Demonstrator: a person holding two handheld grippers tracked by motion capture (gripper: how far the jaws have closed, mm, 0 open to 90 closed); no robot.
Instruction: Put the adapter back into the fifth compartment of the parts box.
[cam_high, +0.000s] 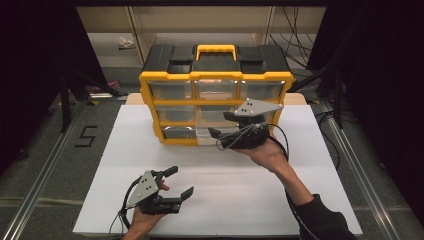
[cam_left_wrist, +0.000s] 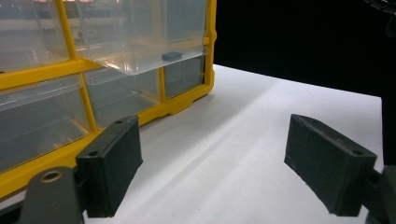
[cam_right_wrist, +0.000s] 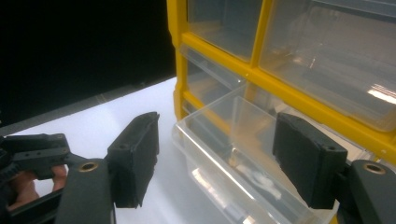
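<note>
A yellow and black drawer cabinet (cam_high: 215, 75) with clear drawers stands at the back of the white board (cam_high: 280, 190). Its bottom middle drawer (cam_high: 204, 136) is pulled out. My right gripper (cam_high: 220, 125) is held level in front of that drawer, jaws open. In the right gripper view the open drawer (cam_right_wrist: 219, 121) lies between and beyond my right gripper's (cam_right_wrist: 215, 158) pads (cam_right_wrist: 133, 158), with small pale pieces (cam_right_wrist: 254, 176) inside and no pad pressing on it. My left gripper (cam_high: 181, 181) rests near the front left, open on nothing. The left gripper (cam_left_wrist: 233, 163) faces the cabinet (cam_left_wrist: 42, 74).
The pulled-out drawer (cam_left_wrist: 140, 51) holds a small dark piece (cam_left_wrist: 171, 55). The board sits on a grey floor with metal rails (cam_high: 45, 165) at both sides. Cables (cam_high: 295, 30) and shelving lie behind the cabinet. A taped "5" (cam_high: 86, 136) marks the floor at the left.
</note>
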